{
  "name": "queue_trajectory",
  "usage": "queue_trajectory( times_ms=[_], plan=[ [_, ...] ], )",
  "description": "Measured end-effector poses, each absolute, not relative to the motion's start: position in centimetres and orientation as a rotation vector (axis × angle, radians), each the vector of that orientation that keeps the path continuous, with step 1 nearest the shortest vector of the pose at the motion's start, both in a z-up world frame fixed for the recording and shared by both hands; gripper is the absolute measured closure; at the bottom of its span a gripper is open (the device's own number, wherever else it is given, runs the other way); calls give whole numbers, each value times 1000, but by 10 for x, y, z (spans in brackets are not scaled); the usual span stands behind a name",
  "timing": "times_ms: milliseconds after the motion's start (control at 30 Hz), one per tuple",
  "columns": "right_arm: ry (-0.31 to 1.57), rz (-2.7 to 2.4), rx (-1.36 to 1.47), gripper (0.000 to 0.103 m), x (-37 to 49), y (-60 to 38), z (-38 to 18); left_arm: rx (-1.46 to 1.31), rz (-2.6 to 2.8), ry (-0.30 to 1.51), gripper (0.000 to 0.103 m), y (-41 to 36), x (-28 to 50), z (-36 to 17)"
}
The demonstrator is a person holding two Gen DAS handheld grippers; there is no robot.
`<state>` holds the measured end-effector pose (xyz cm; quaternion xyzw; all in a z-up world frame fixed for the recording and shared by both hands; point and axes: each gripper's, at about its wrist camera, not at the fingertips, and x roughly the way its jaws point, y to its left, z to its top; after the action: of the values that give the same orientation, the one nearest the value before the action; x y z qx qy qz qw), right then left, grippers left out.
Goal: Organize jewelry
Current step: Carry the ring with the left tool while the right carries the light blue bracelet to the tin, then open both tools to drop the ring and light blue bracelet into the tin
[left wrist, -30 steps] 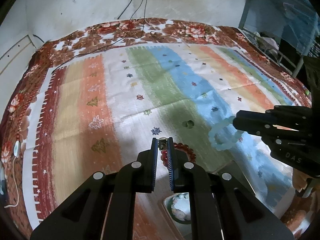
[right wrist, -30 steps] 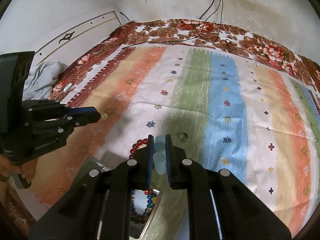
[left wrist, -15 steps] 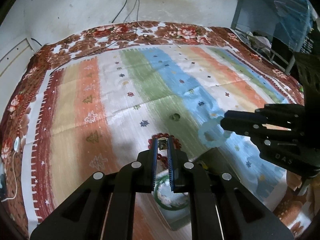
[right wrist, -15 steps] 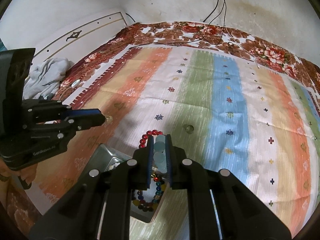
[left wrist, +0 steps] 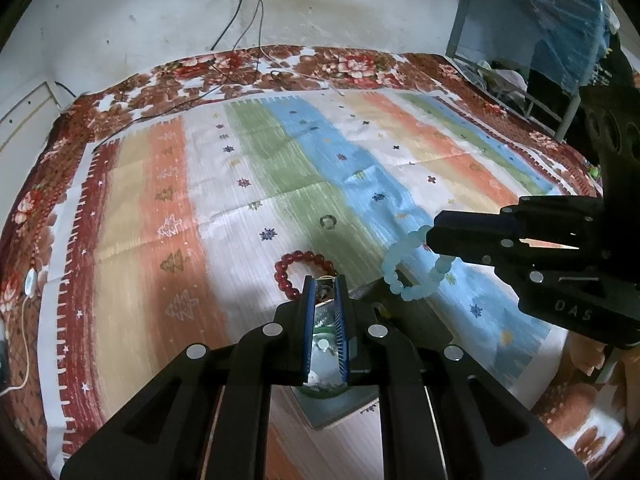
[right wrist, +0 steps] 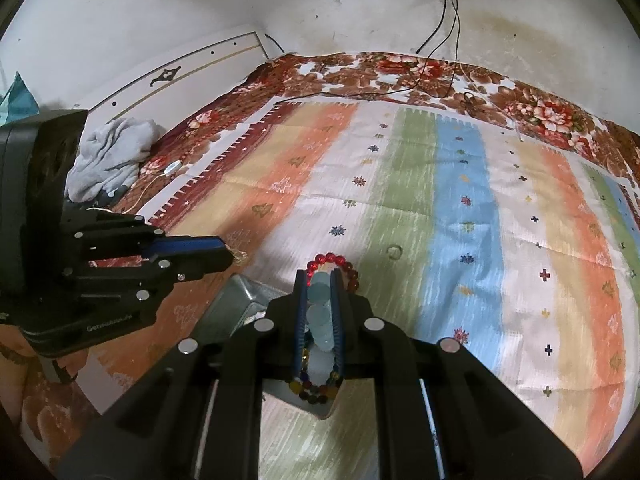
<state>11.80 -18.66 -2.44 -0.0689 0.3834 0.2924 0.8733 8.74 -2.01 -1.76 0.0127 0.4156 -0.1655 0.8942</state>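
My right gripper (right wrist: pixel 320 276) is clamped on the pale blue bead bracelet (left wrist: pixel 416 268), pads pinching a few beads while the rest of the loop hangs free in the air; from the left wrist view I see it dangling just past the far right corner of the metal tray (left wrist: pixel 340 412). My left gripper (left wrist: pixel 324 280) has its fingers nearly together with something small and shiny between the tips, maybe a ring or a clasp, too blurred for me to name, so I can't say whether it really grips anything. It sits directly above the tray; in the right wrist view the same gripper (right wrist: pixel 236 256) comes in from the left, tips over the tray's left wall (right wrist: pixel 236 304). Red bead bracelet (left wrist: pixel 304 272) lies flat on the striped cloth (left wrist: pixel 240 160), just beyond the tray's far edge, touching neither gripper. Small clear ring (left wrist: pixel 328 222) lies on the green stripe farther beyond the tray, well apart from the red one. Inside the tray I see a multicoloured bead bracelet (right wrist: pixel 316 388) near its front corner in the right wrist view, and a green bangle (left wrist: pixel 324 390) in the left wrist view. Grey towel (right wrist: pixel 112 152) bunched by the headboard, far left of the tray. Cables (right wrist: pixel 440 36) run down the wall behind the tray onto the floral blanket (right wrist: pixel 400 72).
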Motion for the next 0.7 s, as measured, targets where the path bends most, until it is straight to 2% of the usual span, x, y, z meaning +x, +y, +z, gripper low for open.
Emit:
queue_trajectory(
  times_ms=[500, 533, 567, 600, 667, 700],
  plan=[
    [815, 638, -153, 90, 97, -184, -30, 26, -360, 881, 94, -25, 70, -25],
    [819, 638, -152, 90, 98, -184, -31, 32, -352, 878, 92, -26, 69, -26],
    [822, 638, -149, 90, 98, -185, -31, 30, -345, 879, 83, -24, 69, -26],
    [822, 632, -148, 89, 99, -187, -31, 24, -344, 878, 79, -23, 69, -26],
    [819, 619, -147, 82, 101, -189, -30, 16, -334, 876, 74, -20, 70, -25],
    [818, 611, -138, 73, 103, -191, -29, 10, -328, 877, 74, -19, 71, -25]
  ],
)
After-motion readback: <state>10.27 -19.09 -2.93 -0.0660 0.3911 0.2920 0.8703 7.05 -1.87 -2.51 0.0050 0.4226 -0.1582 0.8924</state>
